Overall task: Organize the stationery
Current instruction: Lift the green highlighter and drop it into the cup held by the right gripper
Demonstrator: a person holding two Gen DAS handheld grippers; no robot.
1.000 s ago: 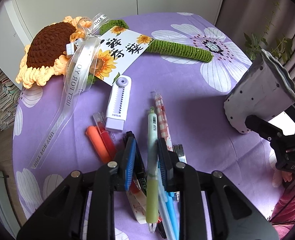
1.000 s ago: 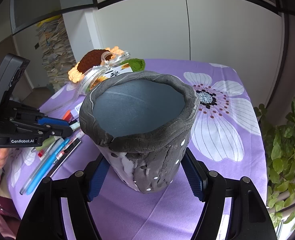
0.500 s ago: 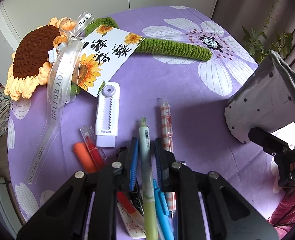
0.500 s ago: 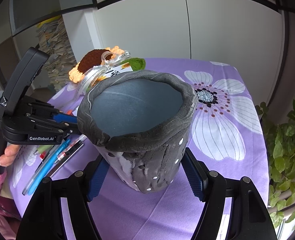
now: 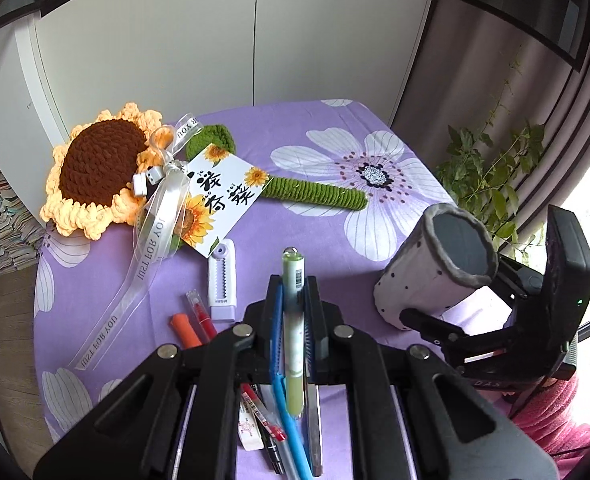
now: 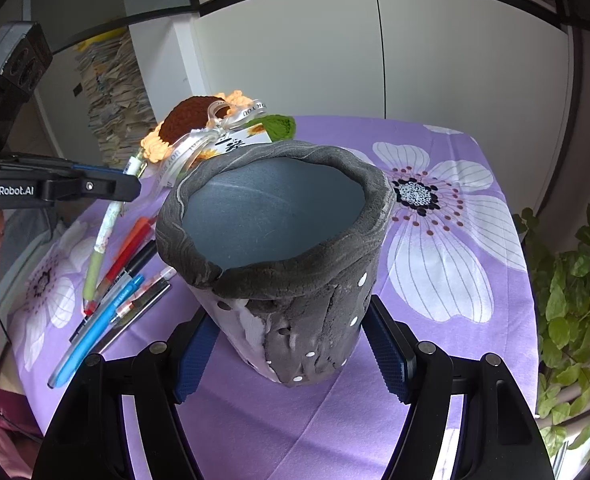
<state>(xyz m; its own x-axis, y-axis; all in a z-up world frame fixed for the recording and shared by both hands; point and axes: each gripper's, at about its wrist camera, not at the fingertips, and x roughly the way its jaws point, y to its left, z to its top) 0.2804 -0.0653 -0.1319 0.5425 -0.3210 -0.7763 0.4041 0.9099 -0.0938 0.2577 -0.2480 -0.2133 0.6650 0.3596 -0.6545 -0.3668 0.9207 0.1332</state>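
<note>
While the left gripper [image 5: 293, 312] holds the green pen [image 5: 294, 328] off the worktop [image 5: 319, 208], its fingers [image 5: 276, 320] clamped tight on the barrel about midway along, the long lower end hangs free below the pads. The right gripper [image 6: 291, 344] has its fingers pressed against both sides of the grey pen holder [image 6: 279, 248], which is tipped with its mouth facing the pen side. The pen is to the left of the holder, clear of its rim, not yet over the opening. Risks, as I judge them: the pen is gripped across a smooth round barrel, so it may pivot or slide between the pads on the swing over; its hanging tip could catch the holder's thick soft rim and push the holder over or knock the pen askew. The holder looks like soft felt, so the squeeze may deform the mouth and narrow the target. Remaining pens [image 6: 107, 300] lie on the worktop left of the holder, under the carried pen's path; a dropped pen would land among them and scatter them.
</note>
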